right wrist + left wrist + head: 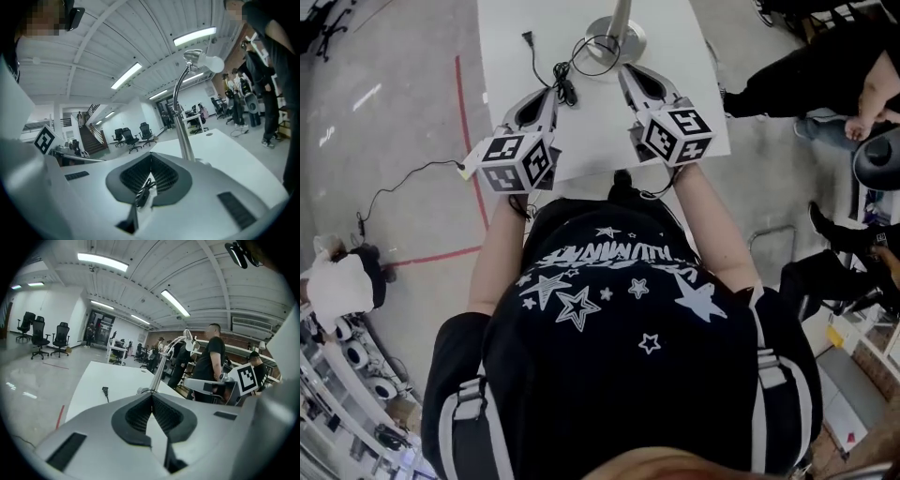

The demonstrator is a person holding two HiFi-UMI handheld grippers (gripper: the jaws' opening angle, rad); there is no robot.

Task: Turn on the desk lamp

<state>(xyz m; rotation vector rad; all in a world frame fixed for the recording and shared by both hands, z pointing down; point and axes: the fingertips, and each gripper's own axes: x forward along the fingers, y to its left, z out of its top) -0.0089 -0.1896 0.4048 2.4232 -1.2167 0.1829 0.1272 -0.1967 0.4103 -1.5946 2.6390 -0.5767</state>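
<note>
Head view: above person (619, 319), facing steeply down past torso; table (581, 141) in upper centre, lamp (614, 37) at top edge.
Left gripper view: rides left gripper (151, 397), low over table, facing along jaws toward lamp, near.
Right gripper view: rides right gripper (151, 157), equally low, lamp right of centre, nearer.
Shared by all three: table, lamp.
Each gripper view catches other's cube (247, 378) at frame side.

The table (581, 141) is plain white. At its twelve o'clock edge stands a silver lamp (616, 37) with a black cord (565, 82). The left gripper (553, 92) and right gripper (625, 73) are pale grey with black ribbed pads (165, 412) and black-and-white checked cubes (517, 161). The shirt (619, 309) is black with white stars. At nine o'clock a red line (469, 141) marks the grey floor (384, 122).
</note>
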